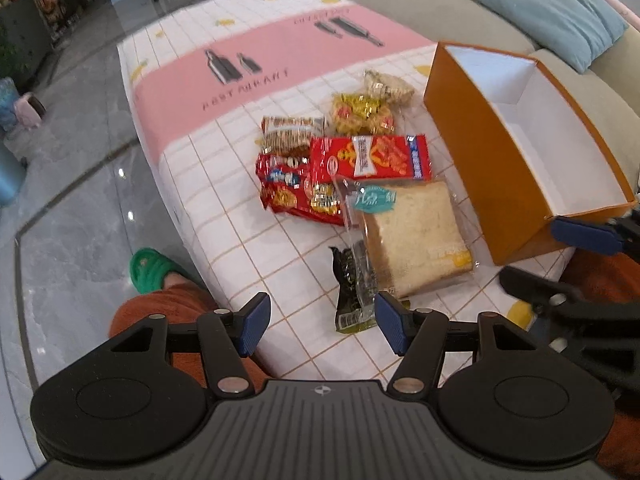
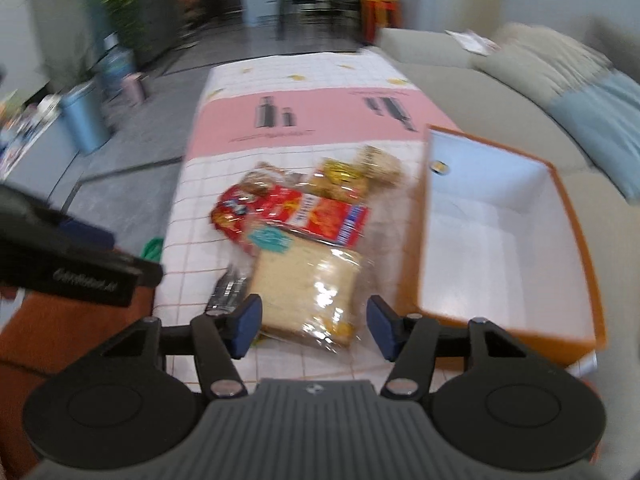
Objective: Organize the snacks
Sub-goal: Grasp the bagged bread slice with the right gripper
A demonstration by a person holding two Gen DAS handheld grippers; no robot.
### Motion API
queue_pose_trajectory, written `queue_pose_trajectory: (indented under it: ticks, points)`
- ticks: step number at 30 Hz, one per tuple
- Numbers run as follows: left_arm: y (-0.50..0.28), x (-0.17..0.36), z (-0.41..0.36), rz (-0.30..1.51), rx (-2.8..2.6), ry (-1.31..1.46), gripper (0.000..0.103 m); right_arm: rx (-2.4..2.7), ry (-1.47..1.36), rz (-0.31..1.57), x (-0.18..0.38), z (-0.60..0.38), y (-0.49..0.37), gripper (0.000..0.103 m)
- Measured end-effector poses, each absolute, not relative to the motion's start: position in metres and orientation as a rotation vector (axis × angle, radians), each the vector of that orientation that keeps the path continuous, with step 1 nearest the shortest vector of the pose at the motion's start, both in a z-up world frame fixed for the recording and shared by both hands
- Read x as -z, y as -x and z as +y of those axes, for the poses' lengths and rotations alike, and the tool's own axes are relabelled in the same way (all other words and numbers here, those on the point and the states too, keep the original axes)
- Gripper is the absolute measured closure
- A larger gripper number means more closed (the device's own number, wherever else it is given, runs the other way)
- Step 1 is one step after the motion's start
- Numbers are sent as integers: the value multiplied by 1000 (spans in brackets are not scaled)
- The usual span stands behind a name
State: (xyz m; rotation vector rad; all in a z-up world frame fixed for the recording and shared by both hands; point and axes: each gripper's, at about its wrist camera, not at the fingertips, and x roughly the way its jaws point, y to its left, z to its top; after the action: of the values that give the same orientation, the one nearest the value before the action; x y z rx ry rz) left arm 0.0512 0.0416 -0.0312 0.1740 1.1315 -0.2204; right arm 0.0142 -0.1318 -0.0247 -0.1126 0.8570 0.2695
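Note:
Several snack packs lie in a heap on the tablecloth. A wrapped bread slice (image 1: pixel 416 236) (image 2: pixel 308 288) is nearest, with a dark green packet (image 1: pixel 352 292) at its left. Behind them lie a red cracker pack (image 1: pixel 372 158) (image 2: pixel 328 216), a red snack bag (image 1: pixel 292 188), a biscuit pack (image 1: pixel 290 134) and yellow and beige packs (image 1: pixel 362 114). An open orange box (image 1: pixel 480 152) (image 2: pixel 504 232) with an empty white inside stands to the right. My left gripper (image 1: pixel 320 326) is open, above the near table edge. My right gripper (image 2: pixel 314 326) is open, just before the bread.
The low table (image 1: pixel 224 64) has a white grid and pink cloth. A grey sofa with a blue cushion (image 1: pixel 556 12) runs behind and to the right. A green slipper (image 1: pixel 152 270) and an orange-clad leg are at the left on the grey tiled floor.

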Motion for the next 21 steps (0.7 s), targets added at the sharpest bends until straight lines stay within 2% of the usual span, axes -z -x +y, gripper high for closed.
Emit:
queue_pose_trajectory:
  ticks: [2, 9, 14, 21]
  points:
    - [-58, 38, 44, 1148, 210, -173, 32, -318, 166, 868, 34, -122, -24, 45]
    - [-72, 68, 46, 1207, 211, -207, 32, -433, 411, 924, 85, -90, -48, 32]
    - [-82, 89, 45, 1256, 229, -207, 32, -507, 565, 974, 118, -79, -56, 32]
    - [-98, 107, 46, 1312, 223, -185, 32, -516, 882, 891, 153, -65, -66, 23]
